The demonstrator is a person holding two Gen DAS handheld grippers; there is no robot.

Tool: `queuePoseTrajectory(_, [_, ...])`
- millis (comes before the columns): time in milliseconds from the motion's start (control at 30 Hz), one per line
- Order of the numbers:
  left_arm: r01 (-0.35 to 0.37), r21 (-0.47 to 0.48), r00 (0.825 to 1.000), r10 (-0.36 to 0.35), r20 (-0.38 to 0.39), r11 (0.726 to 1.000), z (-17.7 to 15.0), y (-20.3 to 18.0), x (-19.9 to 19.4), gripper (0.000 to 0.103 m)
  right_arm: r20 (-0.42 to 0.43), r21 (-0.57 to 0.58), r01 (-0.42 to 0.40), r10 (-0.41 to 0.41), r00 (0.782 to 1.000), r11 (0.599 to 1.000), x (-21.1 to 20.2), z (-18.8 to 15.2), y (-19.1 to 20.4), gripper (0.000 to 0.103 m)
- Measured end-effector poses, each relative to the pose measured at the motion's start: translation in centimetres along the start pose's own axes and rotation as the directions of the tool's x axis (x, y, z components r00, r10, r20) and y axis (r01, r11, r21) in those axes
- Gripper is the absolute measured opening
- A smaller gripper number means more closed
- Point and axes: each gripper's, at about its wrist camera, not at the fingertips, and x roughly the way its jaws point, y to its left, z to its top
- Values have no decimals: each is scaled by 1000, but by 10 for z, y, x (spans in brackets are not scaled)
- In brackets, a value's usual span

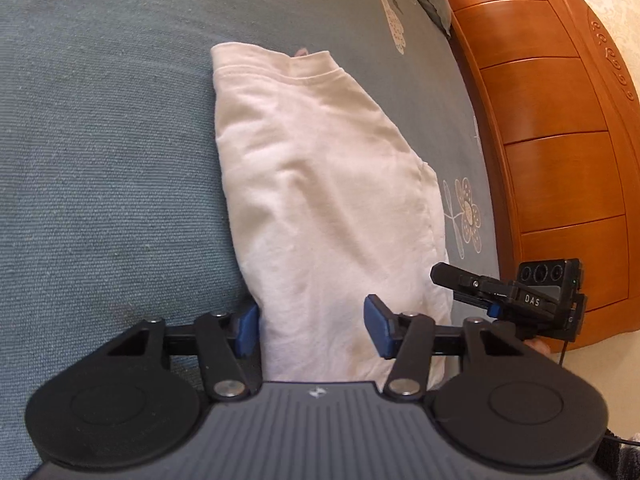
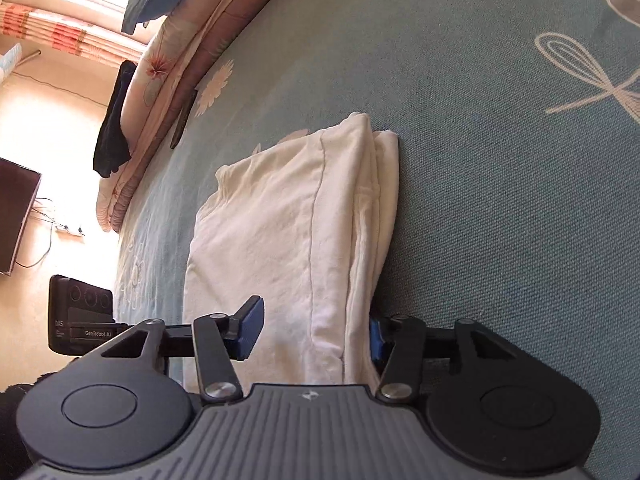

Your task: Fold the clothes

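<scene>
A white garment [image 1: 320,184] lies folded into a narrow stack on the blue-green bed cover [image 1: 104,152]. My left gripper [image 1: 312,330] is open, its jaws wide apart, straddling the near end of the garment. In the right wrist view the same garment [image 2: 288,220] shows its stacked fold edges on the right side. My right gripper [image 2: 314,334] is open too, with the garment's end between its jaws; the right blue pad [image 2: 376,340] sits partly under the cloth edge. The right gripper also shows in the left wrist view [image 1: 504,300], at the garment's right side.
An orange wooden bed frame [image 1: 552,120] runs along the right of the left wrist view. A flowered quilt [image 2: 172,60] with a dark cloth [image 2: 114,128] over it lies along the far side of the bed. A dark TV [image 2: 16,216] and cables stand on the floor.
</scene>
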Motion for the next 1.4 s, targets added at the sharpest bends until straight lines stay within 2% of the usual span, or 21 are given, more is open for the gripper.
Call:
queuePoseTrajectory(33, [-20,-15,1000,20,2,1000,0,1,-1,33,1,-10,30,-30,1000,999,0,-1,2,36])
queuePoseTrajectory(67, [-34,-24,999,34,7,999,0,1,-2,32,2,-16,58,-58,998,998,0,-1,4,30])
queuePoseTrajectory(267, [-149,36,987,147,60,988,-10,-22,1,29,6,-68,190,-191,982,979,4,-5,22,27])
queuePoseTrajectory(367, [-159,37,984,155,91,987,-15,-24,1,28,14,-64,253,-253,967,965,7,-7,31,25])
queuePoseTrajectory(467, [-160,31,980,155,122,987,-20,-23,0,27,31,-63,332,-330,943,941,11,-10,44,25])
queuePoseTrajectory(567, [-160,25,976,154,153,987,-24,-23,-1,27,50,-73,427,-424,904,901,20,-14,61,25])
queuePoseTrajectory(700, [-164,16,972,159,173,986,-28,-22,-4,26,77,-75,481,-475,876,874,22,-18,72,23])
queuePoseTrajectory(833, [-180,47,971,170,169,983,-28,-25,-8,26,87,-68,466,-460,884,882,16,-18,72,19])
queuePoseTrajectory(933, [-206,93,961,184,204,974,-35,-35,-13,22,97,-135,464,-455,885,875,12,-19,78,18])
queuePoseTrajectory(1000, [-249,123,948,216,233,961,-40,-49,-16,19,104,-178,464,-452,886,868,6,-20,84,16])
queuePoseTrajectory(1067, [-285,152,937,241,251,946,-45,-64,-19,17,113,-229,445,-430,896,866,-5,-20,92,16])
queuePoseTrajectory(1167, [-304,203,931,245,271,931,-52,-94,-19,15,108,-290,402,-387,916,869,-26,-19,99,15])
queuePoseTrajectory(1233, [-313,226,928,245,282,923,-56,-113,-20,14,116,-311,397,-380,918,864,-44,-18,101,15])
queuePoseTrajectory(1300, [-312,252,927,235,292,916,-63,-130,-21,14,129,-314,405,-385,914,858,-64,-19,98,15])
queuePoseTrajectory(1400, [-283,287,938,201,282,915,-75,-155,-14,15,146,-299,428,-402,904,853,-99,-21,86,15])
